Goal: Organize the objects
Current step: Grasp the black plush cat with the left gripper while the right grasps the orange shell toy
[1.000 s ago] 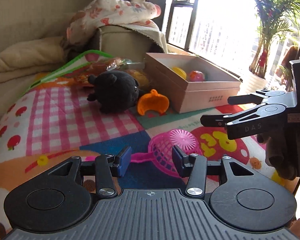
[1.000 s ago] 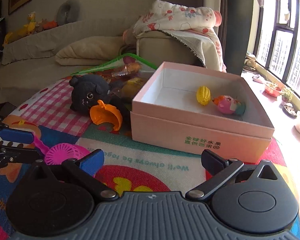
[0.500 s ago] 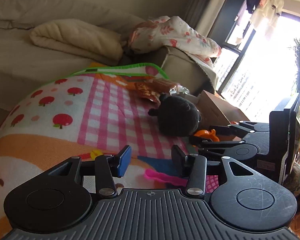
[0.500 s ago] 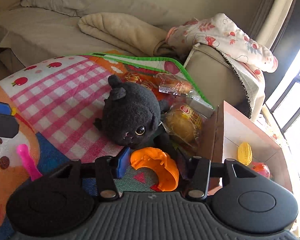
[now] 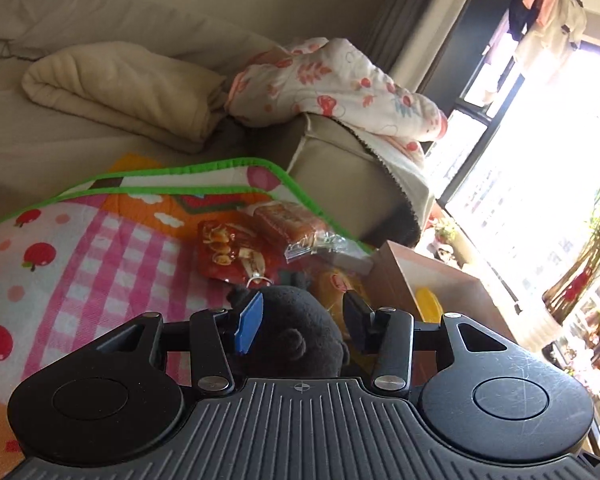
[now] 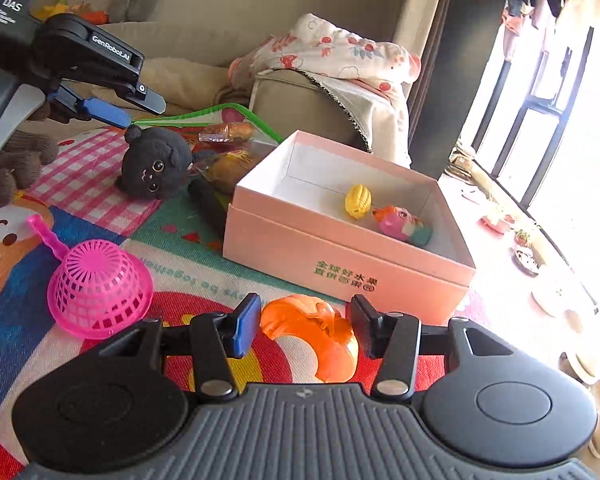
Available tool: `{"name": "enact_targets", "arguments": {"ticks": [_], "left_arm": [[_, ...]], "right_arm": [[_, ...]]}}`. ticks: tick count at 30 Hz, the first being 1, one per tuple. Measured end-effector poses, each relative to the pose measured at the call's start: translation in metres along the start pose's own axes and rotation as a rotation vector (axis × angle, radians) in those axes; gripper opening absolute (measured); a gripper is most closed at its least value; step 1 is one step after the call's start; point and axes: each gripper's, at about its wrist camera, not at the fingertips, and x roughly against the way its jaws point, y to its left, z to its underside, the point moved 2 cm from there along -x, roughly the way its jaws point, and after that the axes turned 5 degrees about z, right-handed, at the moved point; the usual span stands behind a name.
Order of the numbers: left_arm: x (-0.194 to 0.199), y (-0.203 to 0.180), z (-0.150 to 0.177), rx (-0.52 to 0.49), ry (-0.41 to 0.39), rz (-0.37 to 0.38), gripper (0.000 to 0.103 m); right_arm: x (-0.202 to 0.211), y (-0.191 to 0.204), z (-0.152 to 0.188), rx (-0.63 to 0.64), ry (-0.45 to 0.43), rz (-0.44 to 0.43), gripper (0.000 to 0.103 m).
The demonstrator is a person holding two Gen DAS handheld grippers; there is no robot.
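Plush sits between your left gripper's jaws in the left wrist view. The jaws are spread wide, with the blue pad at the plush's left flank and the black pad at its right; I can't tell whether either pad touches it. In the right wrist view the left gripper hangs just above and left of the plush, which lies on the mat face toward you, near the box's left corner.

Your right gripper is also released, its jaws straddling the orange toy. There is a visible gap on both sides of the toy. It looks close to the mat's red patch, just in front of the box's near wall, but I can't confirm whether it is resting there.

The box is open, with a yellow toy and a pink fish side by side inside, toward the right. The pink strainer lies dome-up on the mat left of your right gripper, handle pointing away from you, well apart from the box.

Snack packets lie behind the plush at the mat's green-edged corner. Between plush and box sit a yellow packet and a dark stick.
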Motion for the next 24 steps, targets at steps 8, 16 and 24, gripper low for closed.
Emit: {"name": "enact_targets", "arguments": {"ticks": [8,16,24], "left_arm": [[-0.037,-0.002,0.015,-0.008,0.06,-0.079,0.079],[-0.04,0.011,0.025,0.143,0.116,-0.002,0.074],[0.019,-0.008,0.052,0.055,0.105,0.107,0.072]], "right_arm": [[0.005,-0.012,0.028,-0.08,-0.012,-0.006,0.079],[-0.01,-0.02,0.027,-0.148,0.047,-0.03,0.082],[-0.045,-0.039,0.008,-0.258,0.139,0.016,0.085]]}}
